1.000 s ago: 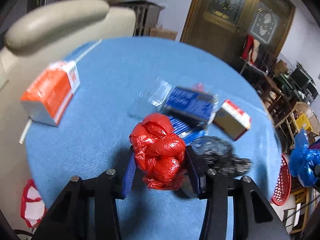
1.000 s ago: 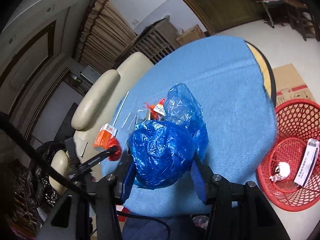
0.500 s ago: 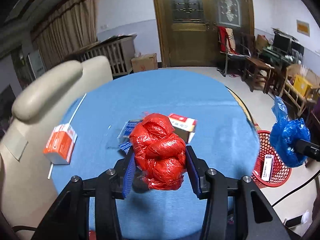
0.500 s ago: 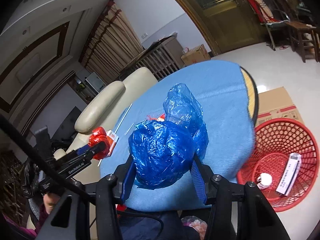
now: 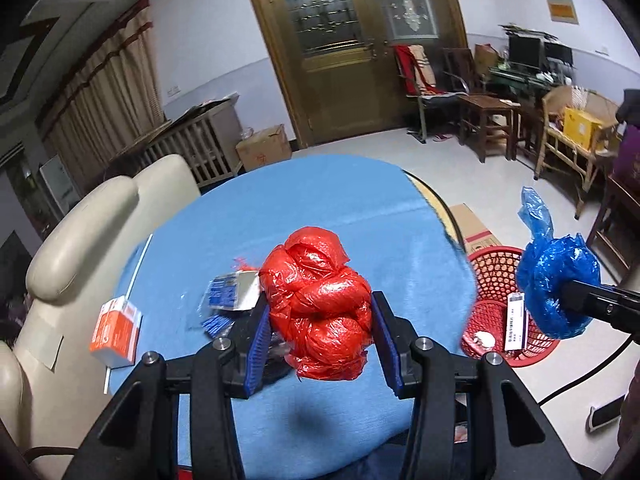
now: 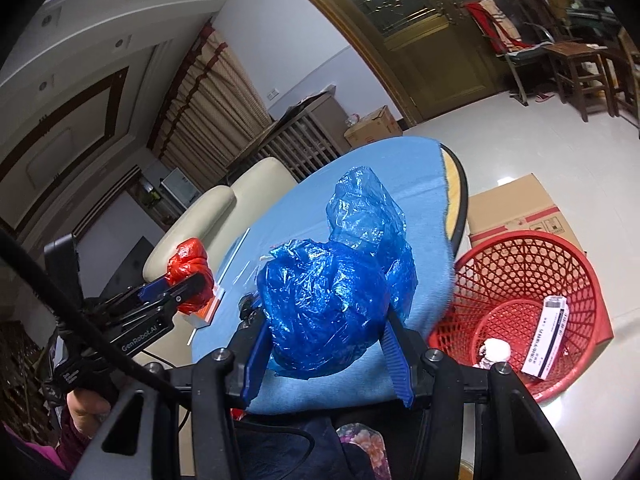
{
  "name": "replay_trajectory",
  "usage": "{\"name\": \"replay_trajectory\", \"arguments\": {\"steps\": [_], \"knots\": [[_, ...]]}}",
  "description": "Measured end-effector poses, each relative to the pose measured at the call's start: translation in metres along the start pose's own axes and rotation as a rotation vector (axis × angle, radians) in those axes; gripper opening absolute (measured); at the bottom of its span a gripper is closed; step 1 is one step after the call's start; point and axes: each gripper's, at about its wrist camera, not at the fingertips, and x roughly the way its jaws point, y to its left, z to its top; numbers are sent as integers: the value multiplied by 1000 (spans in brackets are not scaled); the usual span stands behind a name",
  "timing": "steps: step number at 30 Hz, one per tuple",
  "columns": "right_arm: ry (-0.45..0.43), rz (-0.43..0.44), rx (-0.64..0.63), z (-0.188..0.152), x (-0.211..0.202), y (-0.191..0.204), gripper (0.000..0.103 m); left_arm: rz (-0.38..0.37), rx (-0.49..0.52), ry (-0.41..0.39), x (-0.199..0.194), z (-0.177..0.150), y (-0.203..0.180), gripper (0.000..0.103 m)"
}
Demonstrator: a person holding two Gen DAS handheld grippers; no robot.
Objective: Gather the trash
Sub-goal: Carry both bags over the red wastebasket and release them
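Holding a red bag (image 5: 320, 304) (left) and blue bag (image 6: 328, 304), fingers clamp; basket (image 6: 520, 280) contains box (image 6: 546, 336), perhaps tissue.

"GenRobot.AI" showing in white letters on the black body of the left gripper (image 6: 188, 286) in the right wrist view, dark print lining the white box (image 6: 546, 336) lying in the red basket (image 6: 576, 264), too small for reading, print on the orange carton (image 5: 116, 330) staying unreadable

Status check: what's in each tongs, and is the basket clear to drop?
Left tongs shut on red bag. Right tongs shut on blue bag. Red basket on floor beside table, open top, nothing blocking.
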Motion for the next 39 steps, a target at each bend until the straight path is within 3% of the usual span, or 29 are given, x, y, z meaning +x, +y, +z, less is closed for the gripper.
{"name": "replay_trajectory", "arguments": {"steps": [16, 27, 32, 39], "knots": [[-25, -37, 97, -6, -23, -43, 55, -20, 106, 47, 18, 11, -53, 49], [-33, -58, 127, -9, -31, -53, 55, -40, 129, 68, 21, 10, -66, 50], [-46, -85, 144, -8, -36, -57, 55, -106, 127, 87, 25, 9, -70, 50], [-44, -147, 201, -13, -38, -77, 55, -255, 121, 131, 43, 6, -84, 50]]}}
